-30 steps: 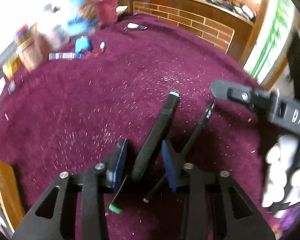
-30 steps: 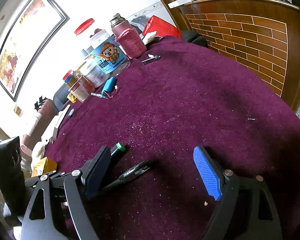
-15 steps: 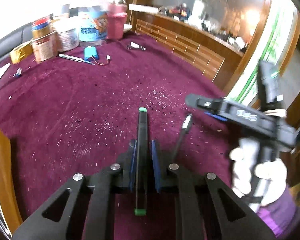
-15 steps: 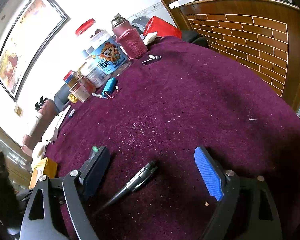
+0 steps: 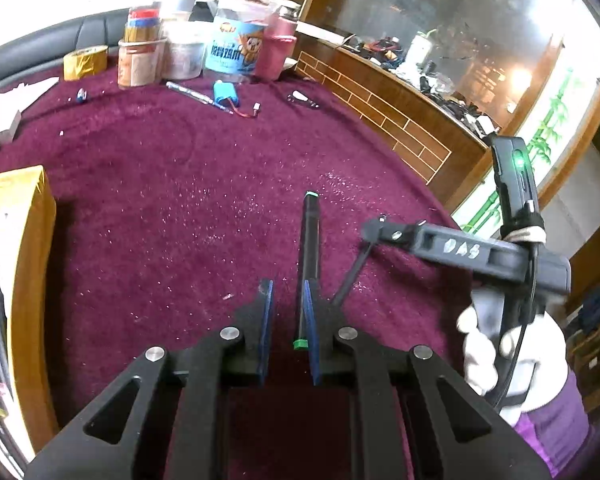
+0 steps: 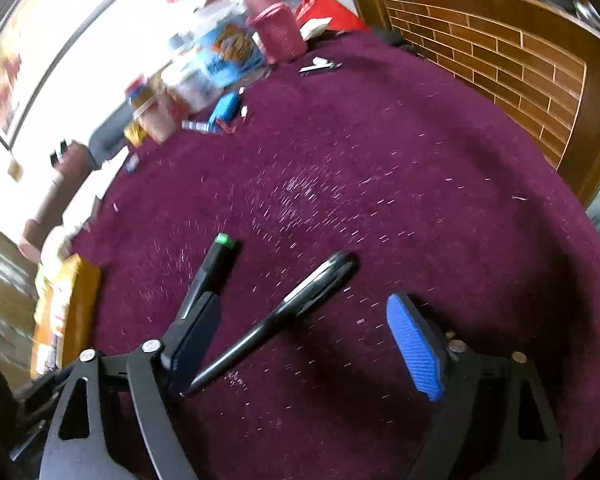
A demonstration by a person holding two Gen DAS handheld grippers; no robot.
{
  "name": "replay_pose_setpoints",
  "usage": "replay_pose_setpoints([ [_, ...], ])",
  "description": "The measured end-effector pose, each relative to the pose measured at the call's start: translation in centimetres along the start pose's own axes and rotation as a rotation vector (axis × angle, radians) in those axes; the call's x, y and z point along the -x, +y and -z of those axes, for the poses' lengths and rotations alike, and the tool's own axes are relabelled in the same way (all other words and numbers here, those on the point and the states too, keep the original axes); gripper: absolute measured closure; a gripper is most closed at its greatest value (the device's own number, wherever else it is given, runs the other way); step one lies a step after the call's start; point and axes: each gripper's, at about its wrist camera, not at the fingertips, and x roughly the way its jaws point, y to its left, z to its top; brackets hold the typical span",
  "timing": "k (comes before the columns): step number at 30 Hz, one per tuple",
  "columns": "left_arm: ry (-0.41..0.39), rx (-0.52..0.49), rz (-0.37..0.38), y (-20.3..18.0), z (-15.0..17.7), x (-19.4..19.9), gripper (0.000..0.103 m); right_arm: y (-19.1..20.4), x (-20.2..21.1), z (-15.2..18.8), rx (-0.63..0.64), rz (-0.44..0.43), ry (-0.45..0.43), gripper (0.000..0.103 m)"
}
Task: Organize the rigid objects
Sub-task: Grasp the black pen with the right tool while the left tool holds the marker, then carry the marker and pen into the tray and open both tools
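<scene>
Marker (image 5: 310, 248), black with green end caps, sat between the left gripper (image 5: 288, 332) pads, lying against the right-hand blue pad with a clear gap to the other pad, so the jaws stood slightly apart and not clamped on it; it pointed forward over the maroon tablecloth (image 5: 160, 208), and whether it rested on the cloth I couldn't tell. Black pen (image 6: 272, 320) lay on the cloth just beside the marker, angled away from it, its thin end near the inner pad of the right gripper (image 6: 308, 344). Right gripper's jaws were spread wide, the pen lying between them, touching neither pad that I could confirm. From the left camera the right gripper's body showed white lettering that looked like "DAS", held by a white-gloved hand (image 5: 500, 344), with a black device (image 5: 516, 184) strapped on top showing a green light. Yellow box (image 5: 16, 240) stood at the cloth's left edge with pen-like items inside. At the far end: clear jar with a red lid and a blue cartoon label (image 5: 236, 44) in Chinese characters too small to read, pink bottle (image 5: 278, 52), smaller jars (image 5: 140, 56), yellow tape roll (image 5: 85, 62), blue battery pack (image 5: 225, 94) with red wires. Right view was motion-blurred.
</scene>
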Motion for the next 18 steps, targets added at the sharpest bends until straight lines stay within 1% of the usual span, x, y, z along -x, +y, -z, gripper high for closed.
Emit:
replay_pose_setpoints([
  [2,0.009,0.018,0.002,0.1,0.1,-0.6,0.09,1.5,-0.5,0.4,0.043,0.079,-0.004,0.03],
  [3,0.009,0.028,0.002,0.2,0.2,-0.7,0.087,2.4,-0.9,0.6,0.086,0.129,-0.011,0.034],
  [4,0.009,0.037,0.005,0.2,0.2,-0.7,0.084,3.3,-1.2,0.9,0.133,0.179,-0.02,0.041],
  [5,0.01,0.041,0.005,0.2,0.2,-0.7,0.076,4.4,-1.7,1.4,0.207,0.248,-0.038,0.05],
  [6,0.01,0.04,-0.001,0.2,0.2,-0.8,0.068,4.7,-1.6,1.5,0.228,0.247,-0.048,0.054],
  [7,0.012,0.036,-0.01,0.1,0.2,-0.9,0.065,4.8,-1.5,1.3,0.232,0.226,-0.05,0.078],
  [8,0.016,0.034,-0.017,0.1,0.2,-1.0,0.064,4.6,-1.4,1.2,0.228,0.213,-0.048,0.094],
  [12,0.058,0.019,-0.044,-0.5,0.1,-2.7,0.064,2.1,-0.6,1.1,0.167,0.129,-0.037,0.095],
  [17,0.095,-0.067,-0.102,-2.7,-0.8,-5.8,0.063,-0.3,0.5,1.5,0.089,0.035,-0.021,0.095],
  [18,0.11,-0.105,-0.127,-3.5,-1.0,-6.8,0.072,-0.6,0.7,1.6,0.075,0.012,-0.017,0.095],
])
